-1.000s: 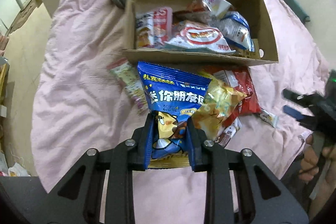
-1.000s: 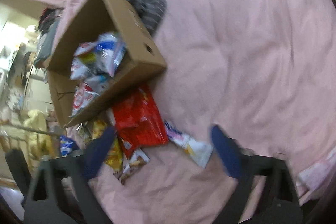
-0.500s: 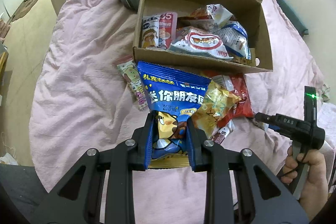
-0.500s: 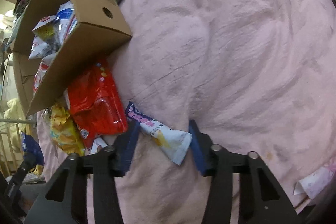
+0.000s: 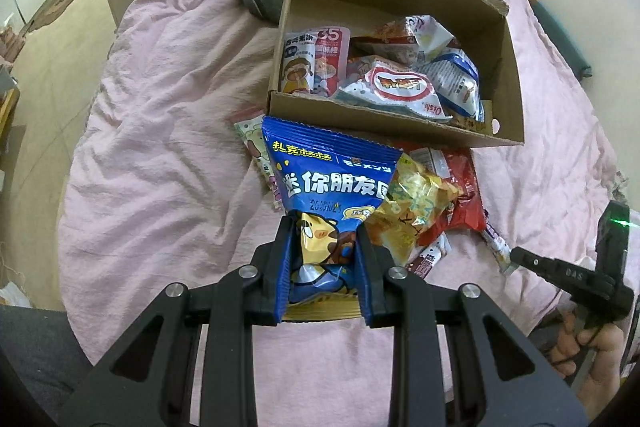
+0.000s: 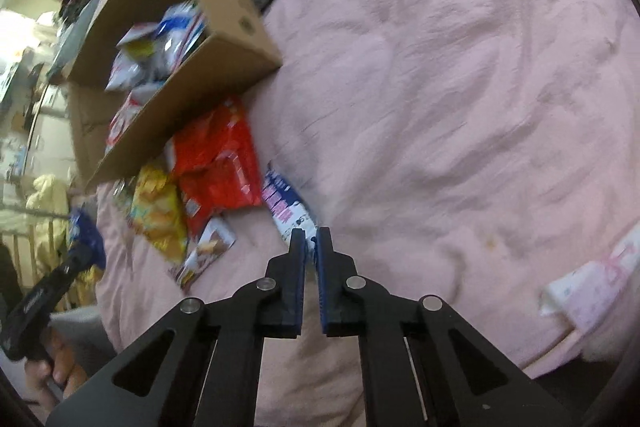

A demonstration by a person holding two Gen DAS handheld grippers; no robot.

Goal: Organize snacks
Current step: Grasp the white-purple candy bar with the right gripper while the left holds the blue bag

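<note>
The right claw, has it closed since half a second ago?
Yes. The right claw was open around the white bar on the pink cover; now its fingers have come together and pinch the bar's near end.

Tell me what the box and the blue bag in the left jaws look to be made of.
Box: brown corrugated cardboard, matte, with raw torn edges on its rim. Blue bag: probably plastic film, glossy; it crinkles, catches glare and has a crimped, serrated top seal. The left gripper pinches its lower end.

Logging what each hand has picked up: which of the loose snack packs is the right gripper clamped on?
The right gripper pinches the end of the slim white-and-blue bar lying right of the red bag; the other loose packs lie untouched.
</note>
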